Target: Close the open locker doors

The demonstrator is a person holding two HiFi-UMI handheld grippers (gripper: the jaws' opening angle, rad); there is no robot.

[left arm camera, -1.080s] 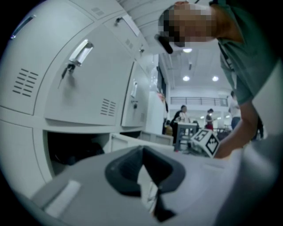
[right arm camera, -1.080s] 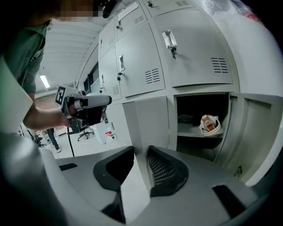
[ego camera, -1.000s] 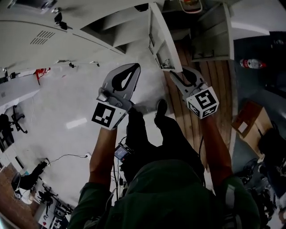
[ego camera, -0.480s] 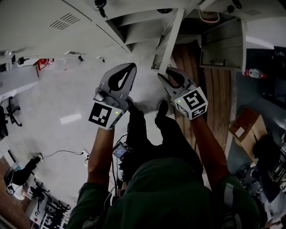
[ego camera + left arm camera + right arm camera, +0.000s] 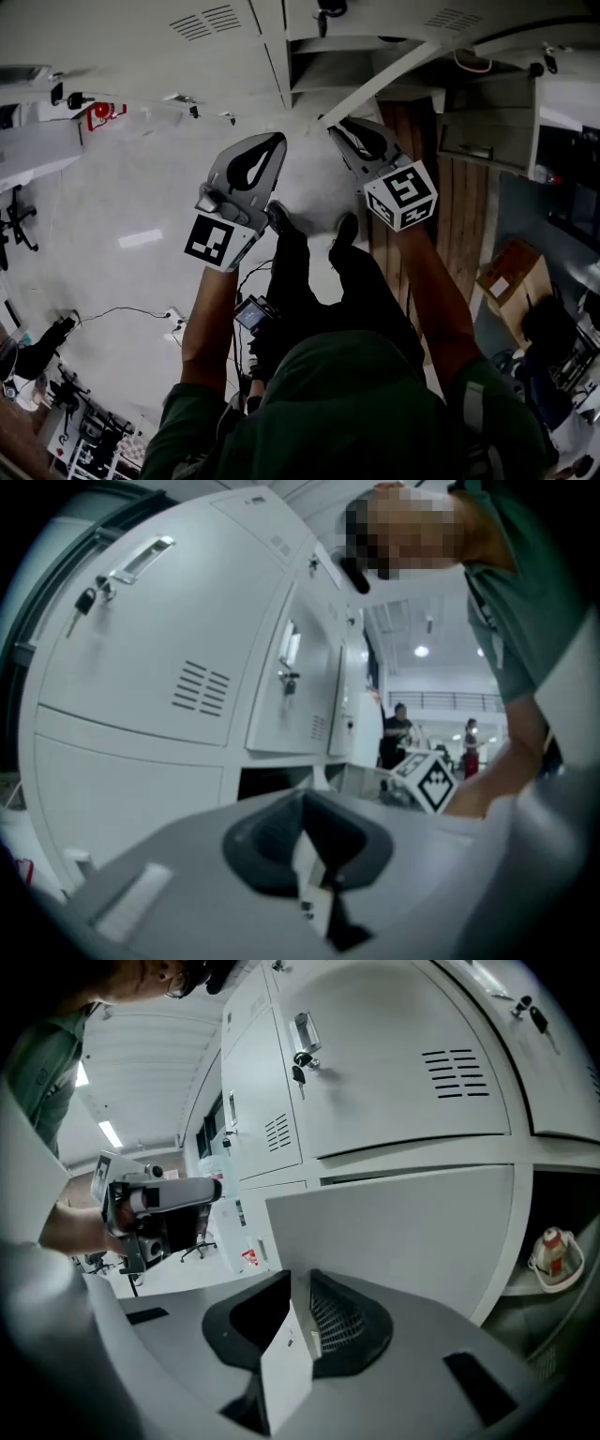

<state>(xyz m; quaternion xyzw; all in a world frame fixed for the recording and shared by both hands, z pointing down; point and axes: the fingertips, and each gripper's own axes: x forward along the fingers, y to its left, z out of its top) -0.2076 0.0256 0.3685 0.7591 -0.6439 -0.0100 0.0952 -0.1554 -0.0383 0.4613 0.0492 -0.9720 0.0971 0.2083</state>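
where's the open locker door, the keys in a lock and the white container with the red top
open locker door (image 5: 403, 1232), right gripper view, middle of its flat face
keys (image 5: 297, 1075), right gripper view, the bunch below the lock
white container (image 5: 554, 1265), right gripper view, its body, below the red top

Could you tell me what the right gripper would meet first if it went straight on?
Probably the flat pale grey open locker door, which looks close ahead of the right gripper. Its jaws have just been closing, with nothing between them.
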